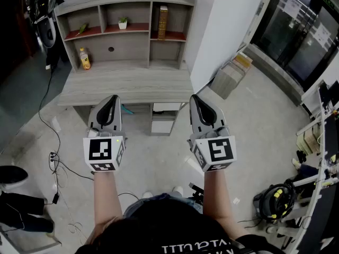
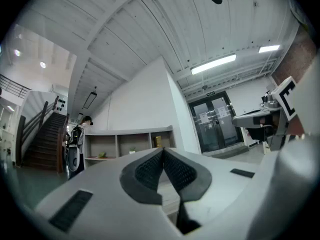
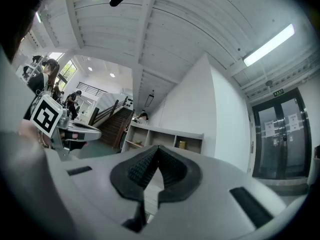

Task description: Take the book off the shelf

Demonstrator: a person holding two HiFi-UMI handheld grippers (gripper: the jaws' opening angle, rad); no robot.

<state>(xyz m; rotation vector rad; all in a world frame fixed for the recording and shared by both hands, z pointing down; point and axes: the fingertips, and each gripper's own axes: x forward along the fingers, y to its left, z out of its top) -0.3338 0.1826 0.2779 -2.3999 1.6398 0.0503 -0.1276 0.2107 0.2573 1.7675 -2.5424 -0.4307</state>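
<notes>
A brown book (image 1: 162,22) stands upright in the right compartment of the grey wooden shelf unit (image 1: 132,52), and shows small in both gripper views as the book (image 2: 158,141) and the book (image 3: 182,145). My left gripper (image 1: 112,100) and right gripper (image 1: 197,99) hover side by side in front of the desk, well short of the shelf. Both are shut with nothing between the jaws; the left gripper's tips (image 2: 163,150) and the right gripper's tips (image 3: 158,149) meet.
A small potted plant (image 1: 123,23) and a green item (image 1: 83,28) sit in the other upper compartments. A yellow bottle (image 1: 84,59) stands on the desk (image 1: 127,83) at the left. Cables lie on the floor at the left. A white wall corner rises right of the shelf.
</notes>
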